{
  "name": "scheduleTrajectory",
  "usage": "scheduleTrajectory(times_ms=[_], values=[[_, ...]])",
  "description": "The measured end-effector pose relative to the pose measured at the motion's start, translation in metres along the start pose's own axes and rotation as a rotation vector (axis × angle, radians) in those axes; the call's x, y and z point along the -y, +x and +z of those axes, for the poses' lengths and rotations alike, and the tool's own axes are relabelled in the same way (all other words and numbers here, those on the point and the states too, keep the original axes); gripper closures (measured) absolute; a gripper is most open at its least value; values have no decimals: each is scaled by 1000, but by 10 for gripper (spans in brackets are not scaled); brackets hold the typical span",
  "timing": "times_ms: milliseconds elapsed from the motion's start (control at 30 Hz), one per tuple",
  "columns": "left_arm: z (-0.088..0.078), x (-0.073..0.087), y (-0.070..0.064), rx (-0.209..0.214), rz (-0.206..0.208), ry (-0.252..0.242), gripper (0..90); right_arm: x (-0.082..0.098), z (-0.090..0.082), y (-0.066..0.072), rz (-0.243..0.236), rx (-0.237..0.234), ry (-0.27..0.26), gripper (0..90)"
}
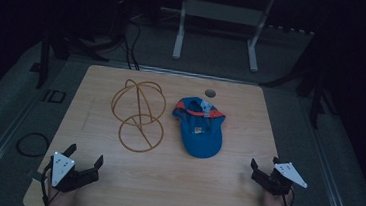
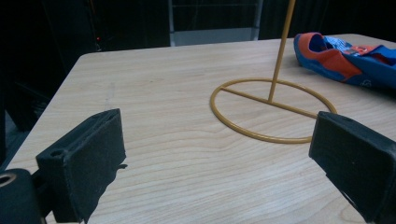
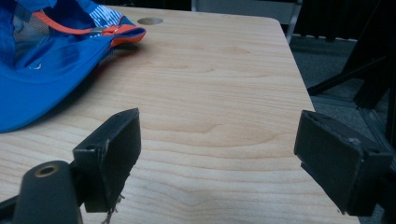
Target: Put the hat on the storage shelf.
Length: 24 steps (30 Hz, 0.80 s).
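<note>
A blue cap [image 1: 199, 126] with orange trim lies upside down near the middle of the wooden table [image 1: 164, 181]; it also shows in the left gripper view [image 2: 348, 60] and the right gripper view [image 3: 42, 60]. Left of it stands a yellow wire stand [image 1: 139, 114], its round base ring [image 2: 273, 109] flat on the wood. My left gripper [image 1: 85, 157] rests open at the near left corner, nothing between its jaws. My right gripper [image 1: 264, 166] sits open at the near right, also holding nothing, with the cap off to its left.
A round cable hole [image 1: 210, 93] sits near the table's far edge. Beyond the table stand a white desk frame [image 1: 217, 30] and dark tripod legs [image 1: 317, 89]. A cable loop [image 1: 33, 144] lies on the floor at the left.
</note>
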<state>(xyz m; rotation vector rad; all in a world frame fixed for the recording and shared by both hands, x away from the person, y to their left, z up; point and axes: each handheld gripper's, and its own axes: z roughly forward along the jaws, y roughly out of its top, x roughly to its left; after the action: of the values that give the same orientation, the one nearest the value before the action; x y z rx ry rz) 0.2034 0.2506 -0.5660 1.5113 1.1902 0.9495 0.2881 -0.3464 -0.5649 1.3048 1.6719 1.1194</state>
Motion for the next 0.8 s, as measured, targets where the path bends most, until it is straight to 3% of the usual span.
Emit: scheduleTrajectory(times_ms=[100, 233, 300, 367, 567, 667, 800], values=[[0, 0, 0, 1, 4, -3, 39, 0, 0, 2, -23, 9, -7, 139], [1, 0, 0, 2, 4, -2, 39, 0, 1, 5, -32, -13, 5, 141], [1, 0, 0, 4, -2, -6, 39, -3, 5, 8, -42, -36, 26, 144], [1, 0, 1, 0, -2, -6, 39, -6, 7, 9, -29, -88, 22, 145], [1, 0, 2, 5, -25, -12, 39, -26, 16, 14, -40, -145, 34, 143], [-1, 0, 4, 10, -36, -29, 39, -35, 23, 19, -58, -134, 78, 145], [1, 0, 4, 15, -35, 0, 39, -46, 34, 25, -36, -130, 143, 150]])
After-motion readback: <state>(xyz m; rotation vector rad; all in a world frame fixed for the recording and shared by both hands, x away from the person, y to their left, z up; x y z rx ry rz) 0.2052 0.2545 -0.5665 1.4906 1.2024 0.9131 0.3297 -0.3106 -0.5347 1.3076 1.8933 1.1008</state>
